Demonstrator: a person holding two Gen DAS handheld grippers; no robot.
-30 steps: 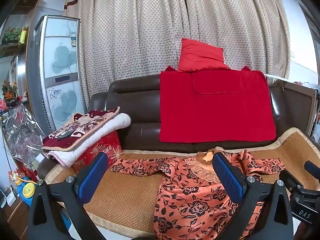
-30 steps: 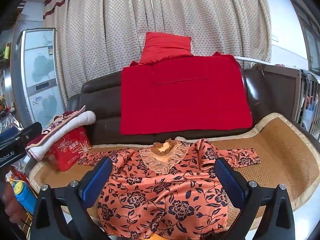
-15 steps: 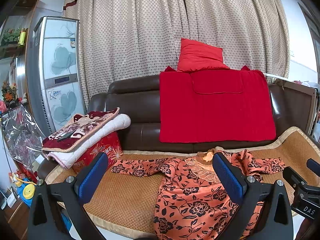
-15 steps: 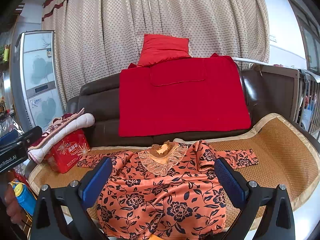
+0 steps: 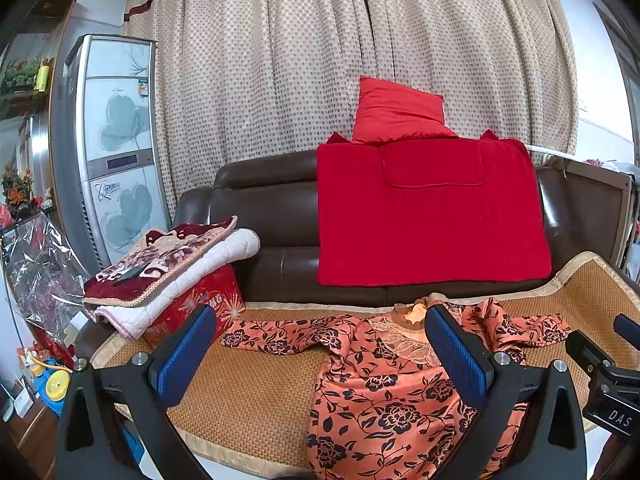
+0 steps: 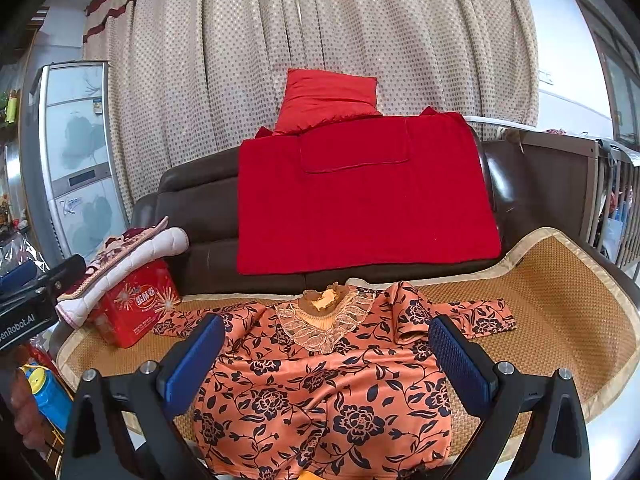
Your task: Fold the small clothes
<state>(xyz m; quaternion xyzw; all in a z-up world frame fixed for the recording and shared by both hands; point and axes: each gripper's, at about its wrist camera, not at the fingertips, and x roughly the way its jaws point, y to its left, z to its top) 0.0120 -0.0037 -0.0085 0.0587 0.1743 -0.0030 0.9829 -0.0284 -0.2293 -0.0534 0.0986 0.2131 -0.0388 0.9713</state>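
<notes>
Both the left gripper (image 5: 320, 356) and the right gripper (image 6: 326, 360) have black angular frames, ribbed blue finger pads (image 5: 186, 356) and silver screw heads. White lettering marks the black housings at the frame edges.

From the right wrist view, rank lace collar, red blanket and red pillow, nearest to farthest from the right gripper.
From the right gripper:
1. Lace collar of the floral blouse, just ahead on the mat.
2. Red blanket, draped over the sofa back.
3. Red pillow, on top, against the curtain.
</notes>
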